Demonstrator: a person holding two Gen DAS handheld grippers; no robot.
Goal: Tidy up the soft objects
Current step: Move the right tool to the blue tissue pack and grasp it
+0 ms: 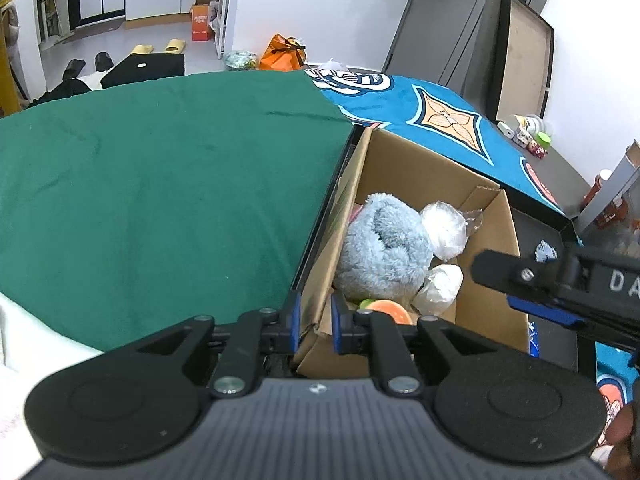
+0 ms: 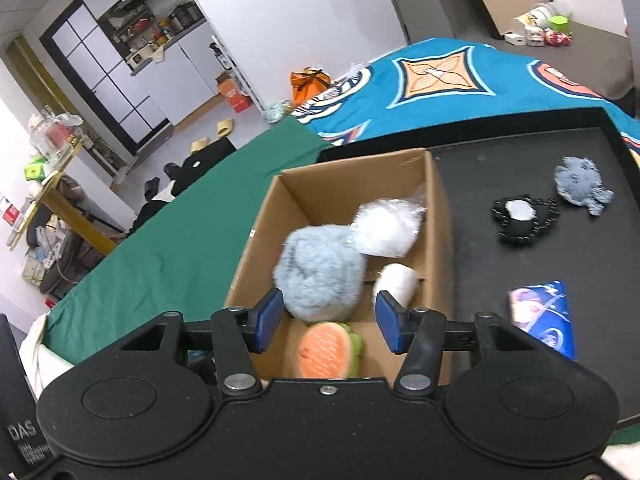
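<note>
A cardboard box (image 2: 438, 216) sits on a black tray (image 2: 560, 264). Inside lie a fluffy blue plush (image 2: 320, 270), a bagged white soft item (image 2: 386, 228), a white soft piece (image 2: 396, 282) and an orange melon-slice plush (image 2: 326, 350). My left gripper (image 1: 315, 322) is shut on the box's near wall (image 1: 320, 308); the plush (image 1: 384, 248) lies just beyond. My right gripper (image 2: 329, 322) is open and empty above the box. On the tray lie a blue-grey plush (image 2: 580, 184), a black-and-white soft item (image 2: 520, 218) and a blue packet (image 2: 546, 316).
A green cloth (image 1: 160, 184) covers the surface left of the box. A teal patterned cloth (image 2: 448, 80) lies behind the tray. Small jars and containers (image 2: 540, 28) stand at the far right. The right gripper body (image 1: 560, 284) shows in the left wrist view.
</note>
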